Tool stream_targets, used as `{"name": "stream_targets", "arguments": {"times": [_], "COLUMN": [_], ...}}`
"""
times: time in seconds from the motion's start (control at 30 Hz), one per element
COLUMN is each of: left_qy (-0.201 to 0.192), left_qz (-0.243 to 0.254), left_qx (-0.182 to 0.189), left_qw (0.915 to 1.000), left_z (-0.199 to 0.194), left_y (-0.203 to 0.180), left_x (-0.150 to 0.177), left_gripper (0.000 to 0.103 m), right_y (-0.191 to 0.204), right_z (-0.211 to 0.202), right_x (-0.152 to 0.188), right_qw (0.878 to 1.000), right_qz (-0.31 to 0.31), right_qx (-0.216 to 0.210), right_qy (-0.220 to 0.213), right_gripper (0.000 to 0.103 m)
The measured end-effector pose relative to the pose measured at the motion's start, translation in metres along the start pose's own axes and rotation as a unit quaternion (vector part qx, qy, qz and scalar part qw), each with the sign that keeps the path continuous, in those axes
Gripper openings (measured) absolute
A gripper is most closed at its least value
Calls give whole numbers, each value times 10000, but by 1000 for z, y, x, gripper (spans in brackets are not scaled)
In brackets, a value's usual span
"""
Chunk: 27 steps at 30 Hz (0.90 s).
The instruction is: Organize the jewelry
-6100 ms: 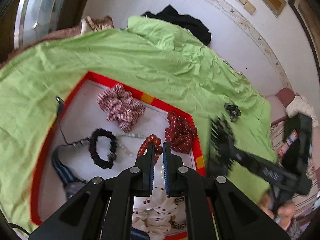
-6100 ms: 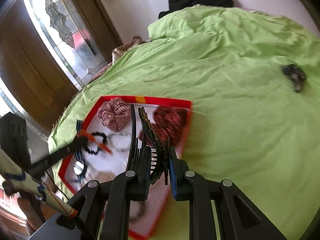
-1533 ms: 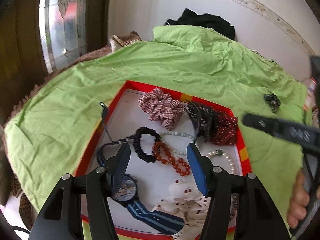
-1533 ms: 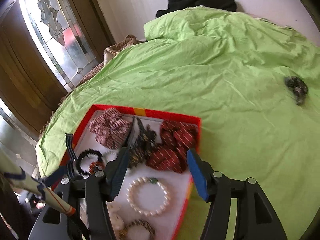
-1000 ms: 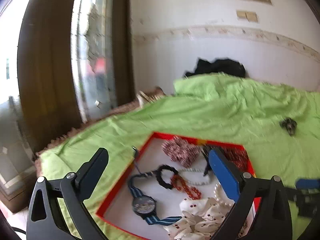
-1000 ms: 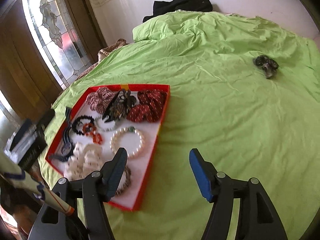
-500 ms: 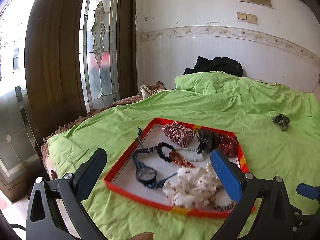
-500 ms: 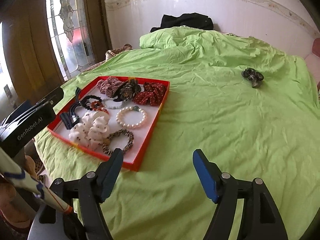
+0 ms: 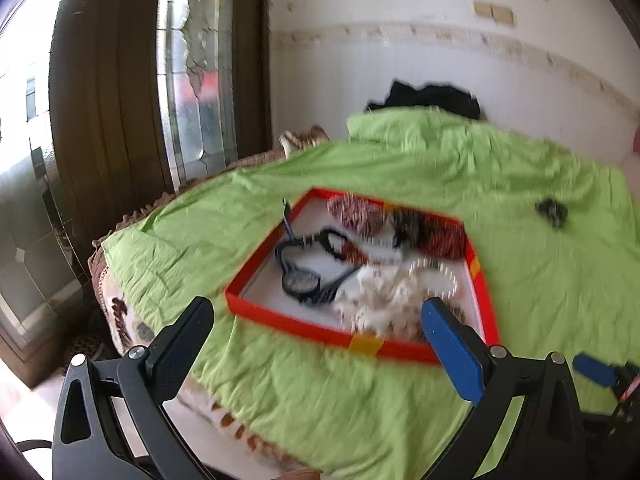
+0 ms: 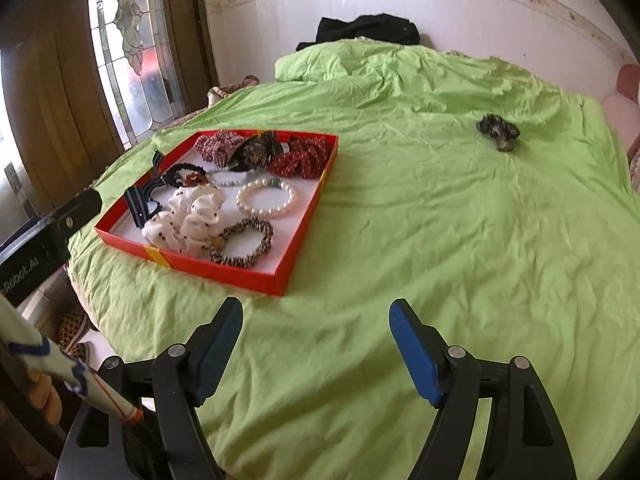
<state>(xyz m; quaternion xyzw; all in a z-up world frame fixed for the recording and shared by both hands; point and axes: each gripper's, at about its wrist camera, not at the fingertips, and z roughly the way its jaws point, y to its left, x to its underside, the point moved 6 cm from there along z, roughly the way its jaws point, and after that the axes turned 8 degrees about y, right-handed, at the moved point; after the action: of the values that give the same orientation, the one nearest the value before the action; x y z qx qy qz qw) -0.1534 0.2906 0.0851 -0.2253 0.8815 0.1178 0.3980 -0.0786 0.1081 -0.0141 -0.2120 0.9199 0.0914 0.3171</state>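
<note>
A red-rimmed tray [image 10: 280, 276] with a white floor lies on the green bedspread and holds scrunchies, a black hair claw [image 10: 256, 150], a pearl bracelet [image 10: 267, 198], a white spotted scrunchie [image 10: 188, 218], a leopard scrunchie [image 10: 244, 242] and a blue-strapped watch [image 10: 140, 200]. The tray also shows, blurred, in the left wrist view [image 9: 316, 330]. My right gripper [image 10: 316, 340] is open and empty, above bare bedspread in front of the tray. My left gripper [image 9: 316, 332] is open and empty, back from the tray's near edge.
A dark scrunchie [image 10: 498, 130] lies alone on the bedspread [image 10: 440, 240] at the far right. Black clothing [image 10: 364, 28] lies by the wall. A stained-glass door [image 10: 132, 52] stands at the left. The bed edge drops off at the lower left.
Both grippers, earlier shut on pieces over the tray, let go, opened and pulled back from it. The left view now swings and blurs.
</note>
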Motion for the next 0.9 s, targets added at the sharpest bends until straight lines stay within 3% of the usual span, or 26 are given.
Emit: {"name": "stream_targets", "arguments": {"times": [0.4, 0.9], "left_qy": [592, 280], "left_qz": [69, 125], "left_qx": [392, 372], "left_qw": [9975, 9988], "left_z": [-13, -43], "left_y": [20, 28], "left_x": [19, 18], "left_gripper": [103, 103], "right_y": [22, 43], "right_z": [-12, -26], "right_x": [10, 20], "right_qw": [9998, 9991], "right_qz": [-169, -362], "right_qx": [131, 194], "right_qy": [-41, -46], "right_gripper": [84, 85]}}
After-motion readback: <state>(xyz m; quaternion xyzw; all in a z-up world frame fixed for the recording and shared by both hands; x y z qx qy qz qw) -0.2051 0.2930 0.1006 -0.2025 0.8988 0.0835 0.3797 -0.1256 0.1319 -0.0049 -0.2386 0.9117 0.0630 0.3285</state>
